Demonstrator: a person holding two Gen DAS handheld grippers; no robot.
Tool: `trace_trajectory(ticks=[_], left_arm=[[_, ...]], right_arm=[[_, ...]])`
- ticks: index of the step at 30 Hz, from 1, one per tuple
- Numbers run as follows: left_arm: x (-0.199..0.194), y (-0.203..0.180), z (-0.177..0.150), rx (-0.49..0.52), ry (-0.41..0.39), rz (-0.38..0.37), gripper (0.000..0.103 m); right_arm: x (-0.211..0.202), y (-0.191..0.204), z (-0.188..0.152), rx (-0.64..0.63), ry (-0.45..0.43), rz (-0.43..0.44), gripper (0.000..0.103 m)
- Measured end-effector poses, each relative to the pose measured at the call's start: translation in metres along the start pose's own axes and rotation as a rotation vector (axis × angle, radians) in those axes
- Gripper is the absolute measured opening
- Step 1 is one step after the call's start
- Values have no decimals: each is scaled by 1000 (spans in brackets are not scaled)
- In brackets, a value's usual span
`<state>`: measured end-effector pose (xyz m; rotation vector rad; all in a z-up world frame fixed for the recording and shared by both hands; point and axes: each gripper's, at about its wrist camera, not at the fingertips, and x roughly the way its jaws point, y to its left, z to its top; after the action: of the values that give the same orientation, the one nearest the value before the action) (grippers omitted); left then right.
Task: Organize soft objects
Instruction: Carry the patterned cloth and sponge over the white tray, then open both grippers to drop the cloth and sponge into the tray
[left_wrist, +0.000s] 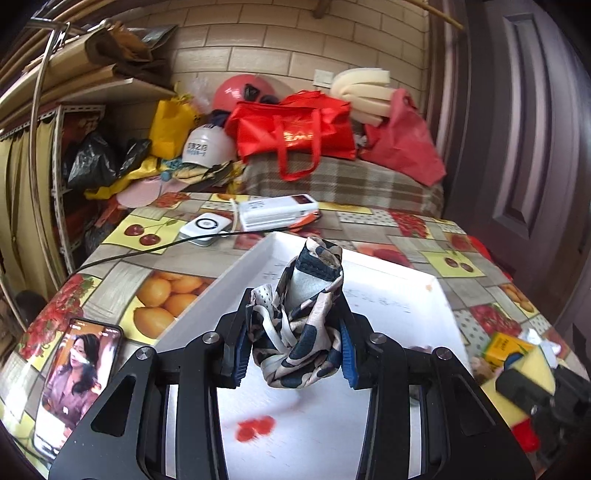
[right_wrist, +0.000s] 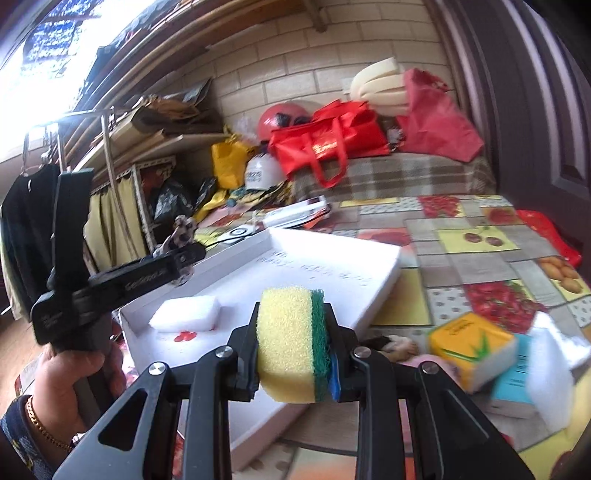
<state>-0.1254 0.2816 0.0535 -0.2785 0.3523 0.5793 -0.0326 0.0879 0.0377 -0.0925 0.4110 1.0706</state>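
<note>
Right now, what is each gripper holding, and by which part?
Left gripper: the bunched navy-and-cream patterned cloth, pinched at its lower folds. Right gripper: the yellow sponge with green scouring layer, clamped across its broad faces.

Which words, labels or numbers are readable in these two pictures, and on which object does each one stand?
"GenRobot.AI", roughly, as far as it reads: on the side of the left gripper, in the right wrist view.
White cap: blue characters, too blurred.
Red bag: gold print, unreadable.
White tray: faint handwriting, unreadable.
Yellow box: print too blurred.
</note>
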Motion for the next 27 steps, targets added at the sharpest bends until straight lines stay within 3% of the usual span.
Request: trace_trajectory(ticks=[9,14,16,17,18,19,20,21,22,25,27], left_arm=[[23,20,5,-46,33,-12,39],[16,15,9,-59,29,-46,40],[16,10,10,-36,29,-43,48],[18,7,9,-26,46,-49,57],[20,6,8,-22,67,-57,70],[23,3,6,-19,94,-57,78],[25,0,5,-11,105,-55,87],[25,-4,3,4,104,-52,88],[24,-6,3,17,95,-47,88],[13,-15,2,71,32,-23,100],[6,-18,3,94,-8,-8,103]], right_arm=[[24,18,3,11,25,31,27],[35,25,4,22,45,38,28],[35,26,4,16,50,32,29],[35,27,3,13,51,31,29],[35,28,3,8,53,31,33],[35,29,4,5,52,26,47],[35,29,4,2,48,20,70],[33,30,4,-2,41,15,80],[31,30,3,-4,32,12,86],[30,31,4,-12,19,8,89],[29,31,4,-13,10,8,95]])
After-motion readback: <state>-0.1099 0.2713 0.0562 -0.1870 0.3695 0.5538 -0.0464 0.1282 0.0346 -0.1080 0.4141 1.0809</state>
